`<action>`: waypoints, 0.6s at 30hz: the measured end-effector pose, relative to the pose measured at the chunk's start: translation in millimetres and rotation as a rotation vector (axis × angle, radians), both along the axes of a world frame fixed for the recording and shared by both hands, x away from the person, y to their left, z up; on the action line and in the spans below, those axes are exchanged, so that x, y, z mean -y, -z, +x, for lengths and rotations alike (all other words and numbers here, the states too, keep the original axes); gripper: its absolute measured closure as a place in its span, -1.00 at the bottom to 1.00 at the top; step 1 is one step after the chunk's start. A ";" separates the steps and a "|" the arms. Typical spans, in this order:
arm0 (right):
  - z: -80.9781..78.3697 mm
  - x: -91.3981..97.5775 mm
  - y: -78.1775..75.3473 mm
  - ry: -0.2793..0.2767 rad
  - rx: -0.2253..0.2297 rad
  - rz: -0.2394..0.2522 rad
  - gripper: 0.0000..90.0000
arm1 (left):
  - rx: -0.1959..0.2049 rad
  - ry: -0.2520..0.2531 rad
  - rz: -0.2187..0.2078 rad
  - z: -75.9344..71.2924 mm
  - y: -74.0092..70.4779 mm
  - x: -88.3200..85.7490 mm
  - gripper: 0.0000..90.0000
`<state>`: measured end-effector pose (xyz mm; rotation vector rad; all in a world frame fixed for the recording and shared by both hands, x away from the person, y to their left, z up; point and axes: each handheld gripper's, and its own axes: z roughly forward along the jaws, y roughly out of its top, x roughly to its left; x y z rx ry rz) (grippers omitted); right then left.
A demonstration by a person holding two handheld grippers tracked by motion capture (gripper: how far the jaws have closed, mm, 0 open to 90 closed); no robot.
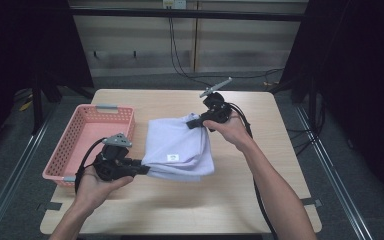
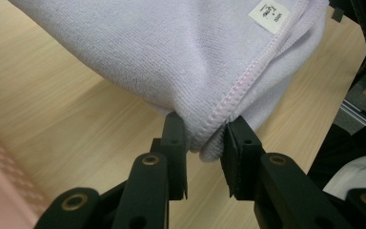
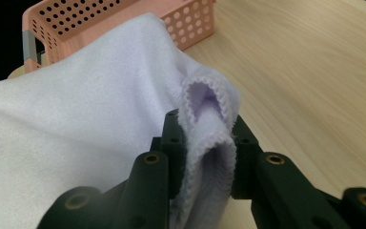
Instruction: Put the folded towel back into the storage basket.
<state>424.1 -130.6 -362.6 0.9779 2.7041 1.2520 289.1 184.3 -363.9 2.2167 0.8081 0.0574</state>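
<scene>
A pale lilac towel (image 1: 177, 145), folded over with a small white label on top, hangs between my two grippers just above the wooden table (image 1: 180, 205). My left gripper (image 1: 145, 169) is shut on the towel's near left corner (image 2: 209, 136), the stitched hem pinched between the jaws. My right gripper (image 1: 194, 123) is shut on the far right corner (image 3: 209, 138), where the cloth bunches into a loop between the pads. The right end is held higher than the left.
A pink perforated basket (image 1: 87, 142) stands at the table's left side, close to my left hand; its wall (image 3: 100, 19) lies beyond the towel. Black cables trail from both grippers. Bare tabletop lies in front of and to the right of the towel.
</scene>
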 end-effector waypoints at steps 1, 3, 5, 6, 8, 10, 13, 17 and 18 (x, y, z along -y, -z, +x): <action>0.9 -2.3 -1.4 -0.005 0.004 -0.002 0.64 | 0.002 -0.001 -0.004 0.5 -2.6 -3.2 0.62; 2.8 -8.3 -6.3 -0.006 0.008 0.004 0.64 | 0.014 -0.016 -0.006 0.8 -7.6 -10.6 0.62; 5.1 -14.2 -10.7 -0.006 0.013 0.016 0.64 | 0.021 -0.026 -0.003 0.4 -8.7 -14.2 0.62; 5.9 -16.4 -11.8 -0.007 0.015 0.018 0.64 | 0.024 -0.032 -0.002 -0.2 -9.4 -17.2 0.62; 7.8 -23.0 -13.2 -0.012 0.015 0.016 0.64 | 0.027 -0.031 0.010 -0.5 -10.7 -23.7 0.62; 10.8 -32.8 -15.1 -0.018 0.012 0.011 0.64 | 0.032 -0.051 0.001 -1.7 -11.3 -30.1 0.62; 15.9 -45.0 -19.0 -0.031 0.012 0.021 0.64 | 0.029 -0.077 -0.002 -1.5 -12.9 -41.5 0.62; 25.8 -63.2 -27.0 -0.050 0.017 0.032 0.64 | 0.037 -0.106 -0.025 -0.1 -20.4 -57.6 0.62; 27.6 -66.6 -29.0 -0.054 0.018 0.037 0.64 | 0.041 -0.112 -0.028 -0.1 -21.8 -60.6 0.62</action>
